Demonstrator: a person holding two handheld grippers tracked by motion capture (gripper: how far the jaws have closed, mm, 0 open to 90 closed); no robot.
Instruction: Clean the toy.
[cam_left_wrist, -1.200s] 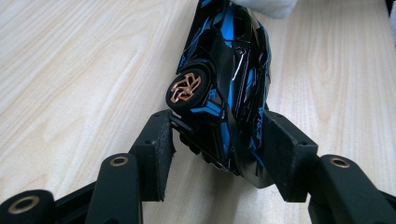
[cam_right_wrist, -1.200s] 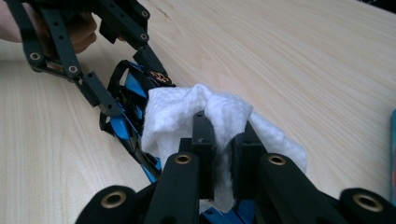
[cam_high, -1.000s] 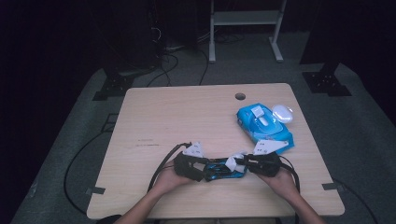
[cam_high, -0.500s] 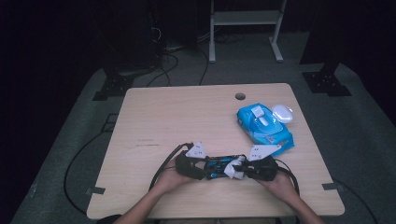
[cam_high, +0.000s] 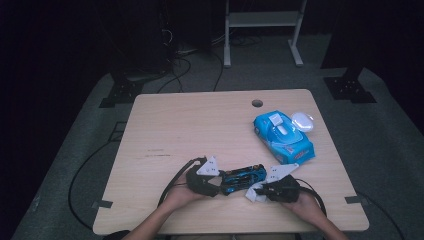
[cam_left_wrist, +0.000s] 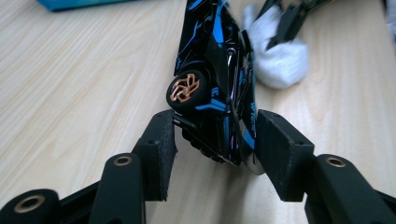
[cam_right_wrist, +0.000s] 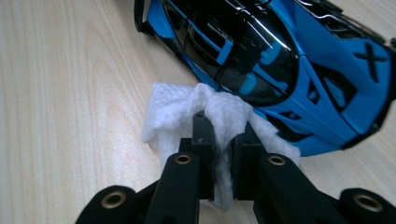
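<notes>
Pinching a white wipe (cam_right_wrist: 219, 121), the right gripper (cam_right_wrist: 223, 135) meets the toy car (cam_left_wrist: 215, 84); left gripper (cam_left_wrist: 215, 144) closing around it

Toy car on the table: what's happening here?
A person is cleaning a black-and-blue toy car with two handheld grippers. The left gripper straddles one end of the car, its jaws just closing in. The right gripper is shut on a white wipe against the car's body. A blue wipes pack lies behind.

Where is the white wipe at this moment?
The white wipe is pinched in the right gripper, at the near edge of the table in the high view, touching the blue and black toy car.
</notes>
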